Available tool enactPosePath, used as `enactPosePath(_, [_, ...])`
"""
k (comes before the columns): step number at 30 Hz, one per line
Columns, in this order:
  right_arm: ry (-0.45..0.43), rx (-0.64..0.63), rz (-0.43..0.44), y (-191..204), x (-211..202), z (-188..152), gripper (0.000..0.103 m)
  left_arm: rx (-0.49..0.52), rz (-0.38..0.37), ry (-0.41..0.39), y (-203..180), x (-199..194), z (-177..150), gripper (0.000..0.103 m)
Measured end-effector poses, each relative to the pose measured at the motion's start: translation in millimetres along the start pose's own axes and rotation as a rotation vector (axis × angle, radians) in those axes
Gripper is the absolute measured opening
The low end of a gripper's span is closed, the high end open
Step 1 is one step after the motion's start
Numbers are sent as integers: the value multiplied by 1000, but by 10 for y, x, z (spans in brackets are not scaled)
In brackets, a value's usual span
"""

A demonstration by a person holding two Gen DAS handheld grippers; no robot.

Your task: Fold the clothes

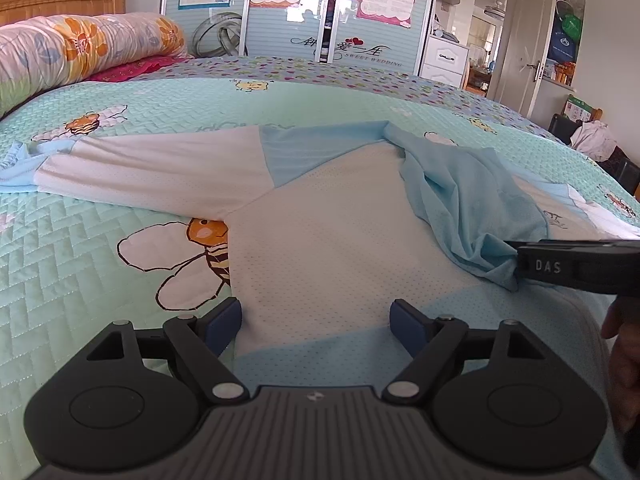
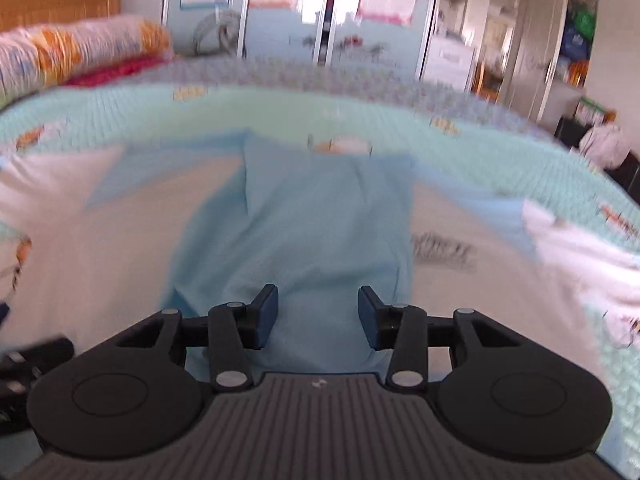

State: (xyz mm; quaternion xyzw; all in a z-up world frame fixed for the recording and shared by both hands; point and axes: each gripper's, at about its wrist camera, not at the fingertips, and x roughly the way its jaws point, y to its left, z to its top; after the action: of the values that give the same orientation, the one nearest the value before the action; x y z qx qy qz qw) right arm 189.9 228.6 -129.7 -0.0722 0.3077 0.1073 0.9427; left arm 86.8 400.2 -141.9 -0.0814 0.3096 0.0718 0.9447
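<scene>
Two grippers work over a white and pale-blue mesh shirt [image 1: 328, 216] spread flat on the bee-print quilt [image 1: 100, 280] covering the bed. The left gripper [image 1: 316, 322] hangs low at the shirt's near hem, its blue fingertips [image 1: 224, 320] spread wide on either side of the fabric, gripping nothing. From the right side comes the right gripper [image 1: 516, 266], with a bunch of the blue sleeve [image 1: 472, 208] gathered at its tip; in its own blurred view its pads [image 2: 266, 316] stand apart with blue cloth lying between them, so I cannot say for sure whether it is pinching. One long sleeve [image 1: 140, 172] stretches out toward the floral rolled duvet [image 1: 80, 48].
</scene>
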Motion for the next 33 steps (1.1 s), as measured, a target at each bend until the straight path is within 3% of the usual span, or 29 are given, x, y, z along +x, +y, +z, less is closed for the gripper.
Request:
enactPosePath(1, [-15,1,-7,11,-27,17,0,1,0,0,-1,2,2,85])
enactPosePath(4, [-114,-26,-34,93,-218,116,0,5,0,1,-6,5,3,86])
enactPosePath(7, [-221,-113,36,322,-469,187,0,7,1,2,-13,6,0,86])
enactPosePath(10, [-190,-147,95,472,-463,103,0,5,-1,1,-9,8,1,86])
enactPosePath(12, [-162,-167,133,568,-445,39,14,2,-4,1,-5,4,-1,86])
enactPosePath(13, [-150,-152,129,543,-442,11,28,2,-5,1,-5,5,-1,86])
enactPosePath(16, [-185,-52,98,314,-541,-36,35,3,-5,2,-5,7,1,86])
enactPosePath(19, [-201,76,30,-23,-580,2,49,8,-2,3,-15,7,-2,87])
enactPosePath(21, [-140,168,5,-249,-468,16,49,12,0,2,-24,9,-7,87])
enactPosePath(25, [-20,357,63,-490,-210,-6,49,20,2,1,-33,10,-20,89])
enactPosePath(31, [9,347,110,-278,54,38,46,26,-1,1,-38,18,-23,91])
enactPosePath(33, [-4,317,95,-199,55,67,31,27,-2,2,-39,18,-23,91])
